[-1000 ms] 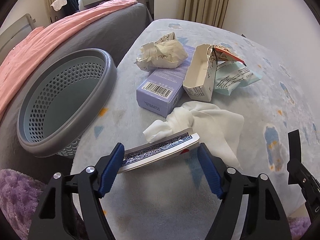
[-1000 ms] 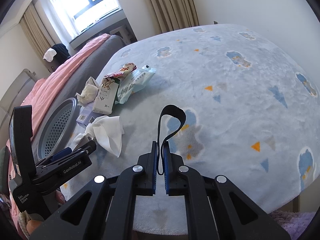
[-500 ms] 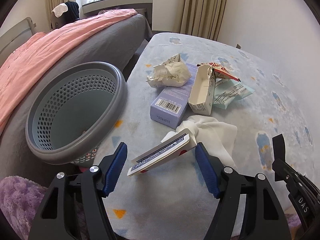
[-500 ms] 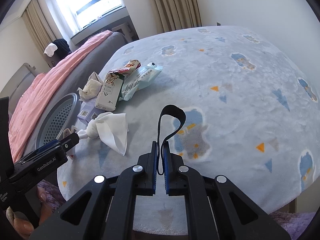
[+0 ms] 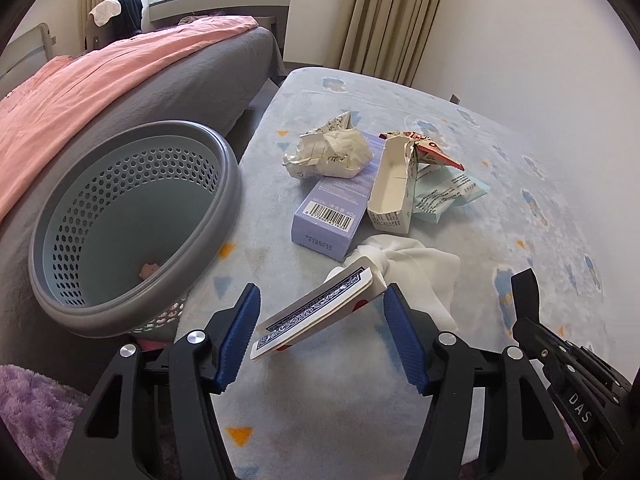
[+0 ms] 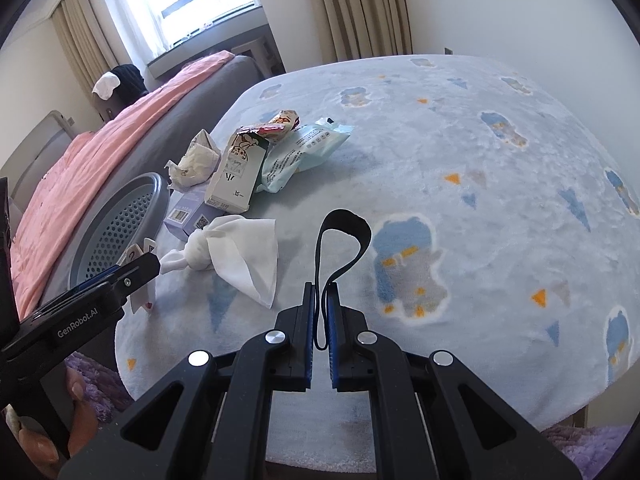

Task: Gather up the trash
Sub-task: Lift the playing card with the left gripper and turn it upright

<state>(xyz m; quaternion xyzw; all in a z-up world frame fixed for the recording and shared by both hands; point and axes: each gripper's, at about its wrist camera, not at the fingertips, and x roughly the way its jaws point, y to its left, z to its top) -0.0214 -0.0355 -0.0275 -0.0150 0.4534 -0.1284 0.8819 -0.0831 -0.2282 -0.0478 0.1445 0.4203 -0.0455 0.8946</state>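
Your left gripper has its jaws spread wide around the deck of playing cards, and that is the weak spot. The deck sits tilted between the blue pads: its far end looks pressed against the right pad, its near end sags toward the left pad, and whether either pad truly bites cannot be told. If you lift or swing now, the stack will likely pivot, fan out and spill onto the blue patterned blanket, turning one piece of trash into many.

The grey perforated basket stands at the left of the left-wrist frame, off the blanket's edge. Its rim is close to the left finger, so a hurried sweep could knock the rim or drop cards into the gap beside it rather than inside.

Just past the deck lies the knotted white tissue, touching or nearly touching the cards; closing carelessly could snag its tail and drag it along.

Further up the frame the purple barcode box, the crumpled paper, the open white carton and the pale green wrapper lie overlapping, so pulling one may tumble the others.

Your right gripper is nearly closed around only a black strap loop, idle at centre.
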